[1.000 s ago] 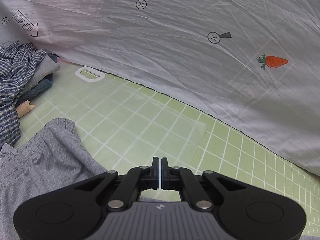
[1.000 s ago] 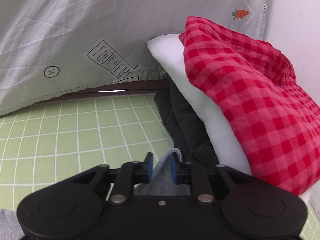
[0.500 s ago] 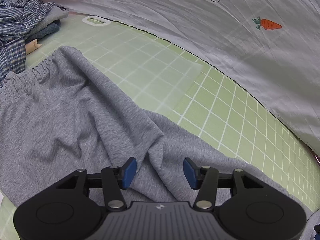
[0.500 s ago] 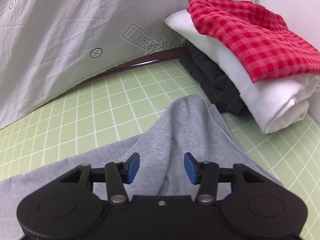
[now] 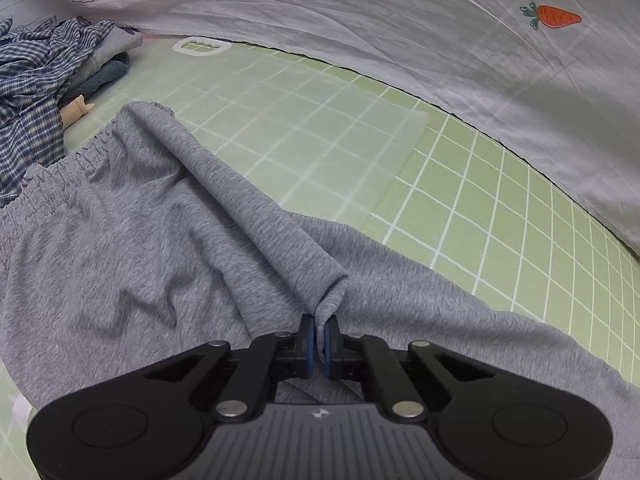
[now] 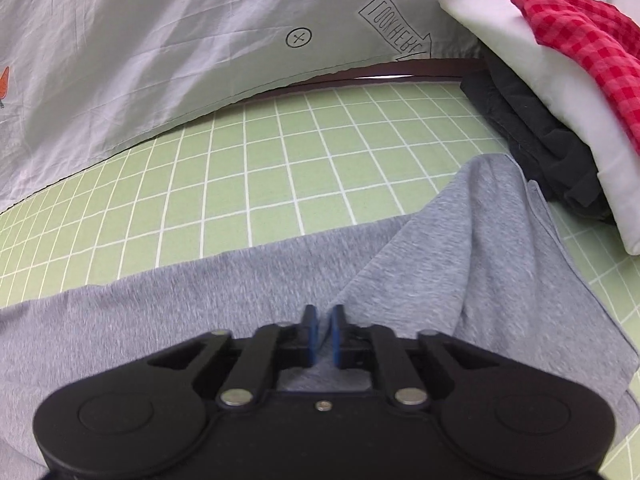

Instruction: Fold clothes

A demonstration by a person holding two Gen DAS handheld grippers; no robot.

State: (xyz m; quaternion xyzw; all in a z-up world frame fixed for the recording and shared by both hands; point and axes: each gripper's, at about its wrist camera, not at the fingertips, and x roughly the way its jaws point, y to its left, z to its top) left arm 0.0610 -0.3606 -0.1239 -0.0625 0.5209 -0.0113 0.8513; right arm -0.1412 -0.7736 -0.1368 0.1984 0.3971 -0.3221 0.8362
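Grey sweatpants (image 5: 152,248) lie spread on the green grid mat (image 5: 500,208), with the gathered waistband at the left in the left wrist view. My left gripper (image 5: 319,334) is shut on a raised fold of the grey fabric near its middle. In the right wrist view the grey sweatpants (image 6: 460,248) reach toward a clothes stack at the right. My right gripper (image 6: 323,330) is shut on a pinch of the grey fabric.
A blue plaid shirt (image 5: 28,80) and folded grey items lie at the far left. A white plastic handle (image 5: 202,45) lies at the mat's back. A stack of black, white (image 6: 560,92) and red checked (image 6: 592,28) clothes sits at the right. A printed grey sheet (image 5: 400,20) hangs behind.
Half a second ago both grippers stood open above the sweatpants; now each has closed on a pinch of the grey fabric. The left one has drawn up a ridge.
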